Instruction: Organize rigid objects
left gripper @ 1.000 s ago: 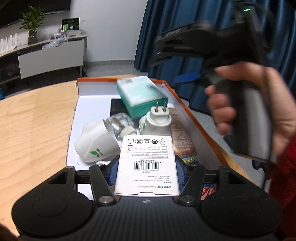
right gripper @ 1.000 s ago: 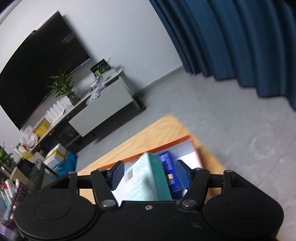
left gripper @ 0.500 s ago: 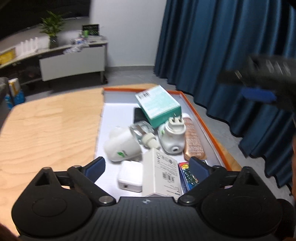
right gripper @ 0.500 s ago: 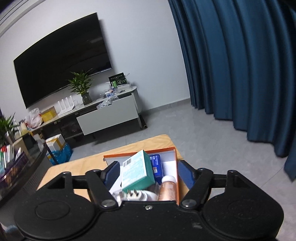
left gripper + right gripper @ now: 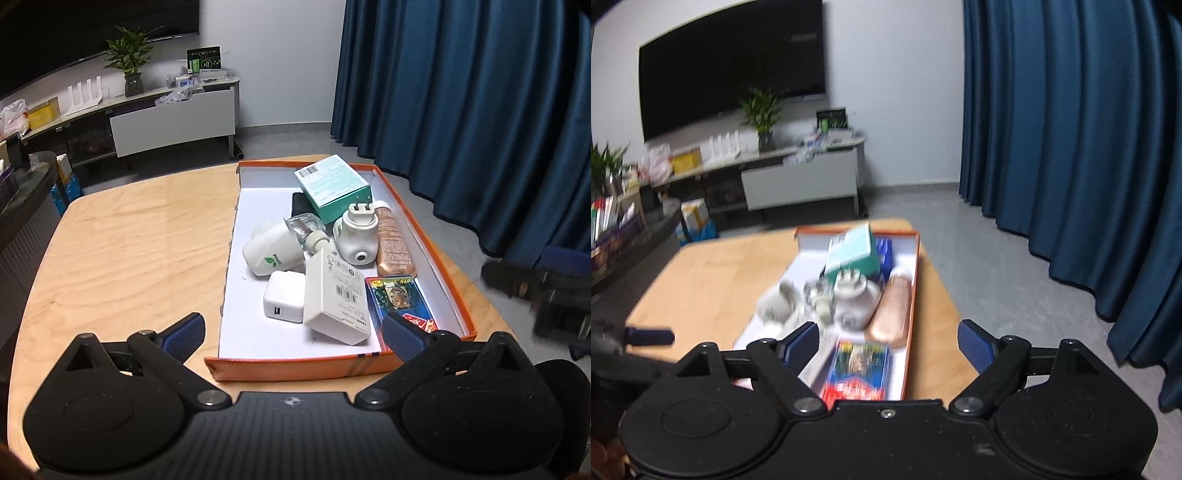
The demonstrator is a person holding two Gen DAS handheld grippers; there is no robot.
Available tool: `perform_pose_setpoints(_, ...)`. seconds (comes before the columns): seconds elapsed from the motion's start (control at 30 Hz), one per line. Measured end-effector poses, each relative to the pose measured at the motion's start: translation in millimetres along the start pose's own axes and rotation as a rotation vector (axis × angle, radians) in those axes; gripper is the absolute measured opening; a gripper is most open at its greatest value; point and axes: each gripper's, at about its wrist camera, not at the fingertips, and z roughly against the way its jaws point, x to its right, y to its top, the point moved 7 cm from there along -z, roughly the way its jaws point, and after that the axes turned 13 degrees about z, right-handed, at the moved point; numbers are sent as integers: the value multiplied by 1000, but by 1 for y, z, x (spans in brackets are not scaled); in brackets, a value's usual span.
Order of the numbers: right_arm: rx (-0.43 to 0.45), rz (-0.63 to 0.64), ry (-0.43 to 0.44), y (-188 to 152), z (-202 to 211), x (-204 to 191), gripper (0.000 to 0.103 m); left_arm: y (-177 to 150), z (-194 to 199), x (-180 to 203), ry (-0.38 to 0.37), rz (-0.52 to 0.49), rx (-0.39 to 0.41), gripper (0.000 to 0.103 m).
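While both hands hang just short of the shallow orange cardboard box (image 5: 424, 236) on the pale wooden desk (image 5: 129, 251), the left tongs (image 5: 291, 330) gape fully and hold nothing; the right tongs (image 5: 886, 341) are opening, also empty. Nearest inside the box lie a white rectangular adapter carton (image 5: 334, 295) and a colourful card pack (image 5: 397, 299), then white plug-in units, with a teal carton (image 5: 332, 184) at its far end. Everything seems gathered in; only neatening looks left.

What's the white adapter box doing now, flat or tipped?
Tipped. The white adapter box leans on the white charger inside the orange tray, one long edge raised, free of both tools.
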Motion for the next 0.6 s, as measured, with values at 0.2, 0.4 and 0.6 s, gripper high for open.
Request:
perform_pose_setpoints(0.2,-65,23,2,-16,-6,-13,97,-4,-1,-8,43,13,-6,103)
perform_pose_setpoints(0.4,-82,21,24,-21,-7,-16,97,-8,-5,-13,65,35,-27,103)
perform_pose_setpoints(0.6,-101,3,41,-25,-12,-16,97,-9,-5,-13,63,32,-30,103)
